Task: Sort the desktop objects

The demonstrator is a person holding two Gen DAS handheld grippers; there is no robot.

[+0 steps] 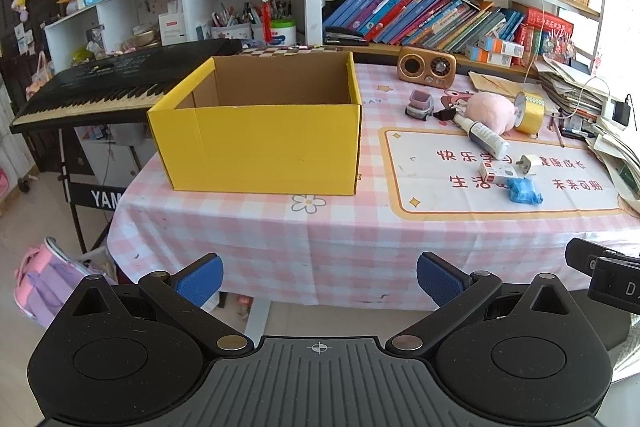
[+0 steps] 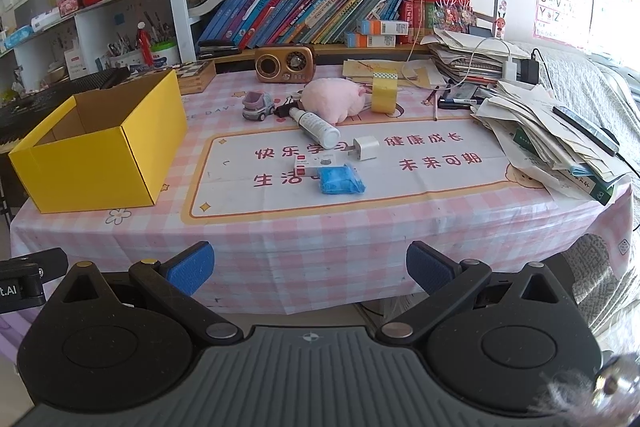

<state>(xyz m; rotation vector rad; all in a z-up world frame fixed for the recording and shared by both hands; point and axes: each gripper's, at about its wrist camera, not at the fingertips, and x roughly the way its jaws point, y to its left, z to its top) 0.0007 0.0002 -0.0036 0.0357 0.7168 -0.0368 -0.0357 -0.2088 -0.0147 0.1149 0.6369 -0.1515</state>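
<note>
An open yellow cardboard box (image 1: 256,143) (image 2: 100,155) stands on the left of the table, and what shows of its inside is bare. Right of it lie a blue packet (image 1: 524,191) (image 2: 340,179), a small white and red box (image 2: 316,163), a white plug (image 2: 365,147), a white bottle (image 2: 316,126), a pink plush (image 2: 336,99), a toy car (image 2: 258,105) and a yellow tape roll (image 2: 384,91). My left gripper (image 1: 319,281) hangs open before the table's front edge. My right gripper (image 2: 310,267) is open too, well short of the objects.
A brown radio (image 2: 285,63) sits at the back under shelves of books. Stacked papers (image 2: 552,139) crowd the table's right side, with chargers and cables behind. A black keyboard (image 1: 112,83) stands left of the table. A pink backpack (image 1: 44,281) lies on the floor.
</note>
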